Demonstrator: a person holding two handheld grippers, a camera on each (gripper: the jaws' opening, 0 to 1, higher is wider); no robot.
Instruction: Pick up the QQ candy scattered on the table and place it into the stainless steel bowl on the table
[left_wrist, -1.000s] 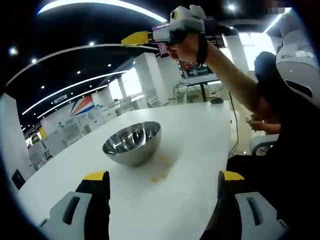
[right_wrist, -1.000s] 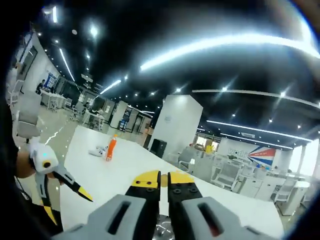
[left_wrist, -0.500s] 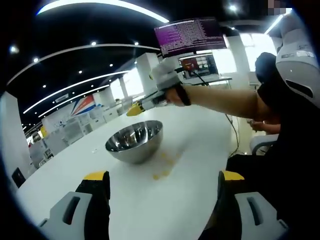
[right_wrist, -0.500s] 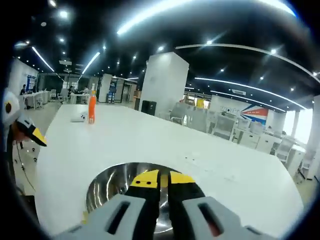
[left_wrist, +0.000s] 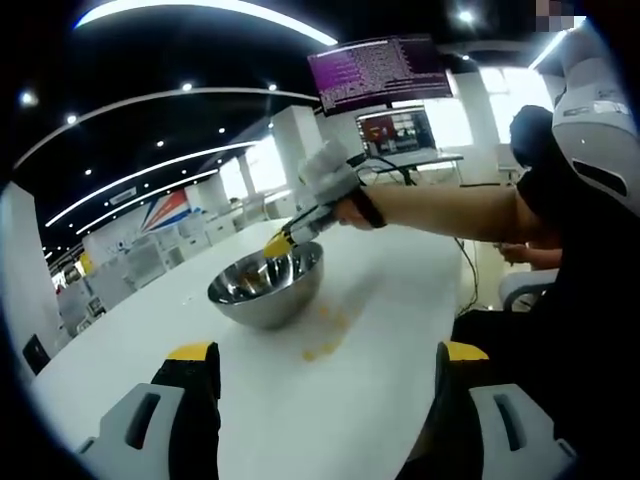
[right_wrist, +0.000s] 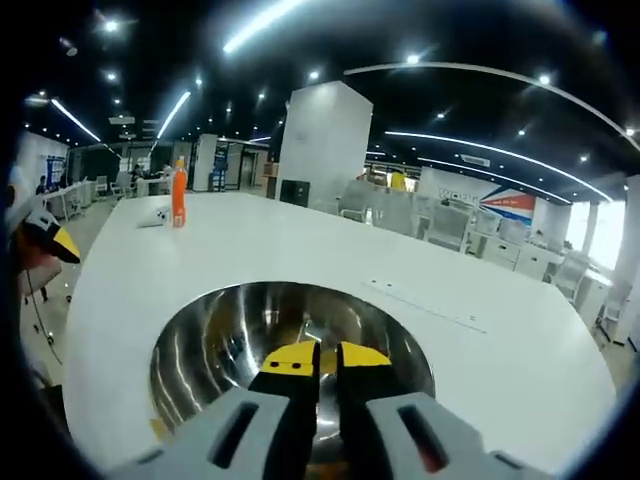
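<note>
left gripper (left_wrist: 318, 360): its two yellow-tipped jaws stand far apart at the bottom of the left gripper view, wide and holding nothing, above the table
table (left_wrist: 380, 270): big, white and smooth; it runs far back in both views
candy (left_wrist: 322, 351): small yellow bits lie loose on the table just in front of the bowl, a little past the left gripper; a few more (left_wrist: 330, 317) lie close to the bowl's side; in the right gripper view a bit of yellow (right_wrist: 160, 428) sits on the table by the bowl's near rim
bowl (left_wrist: 265, 285): shiny steel, standing upright on the table past the candy; in the right gripper view its round inside (right_wrist: 220, 340) opens just under the jaws
right gripper (right_wrist: 318, 358): the yellow tips are pressed close with only a thin gap, right over the inside of the bowl; I cannot tell if a candy is pinched between them; in the left gripper view it (left_wrist: 278, 243) comes in from the right with its tip at the bowl's rim
hand (left_wrist: 352, 208): a person's hand grips the right gripper, with the arm stretched over the table
bottle (right_wrist: 179, 195): orange, standing upright far back on the table
screen (left_wrist: 378, 72): purple, up high, far behind the arm
</note>
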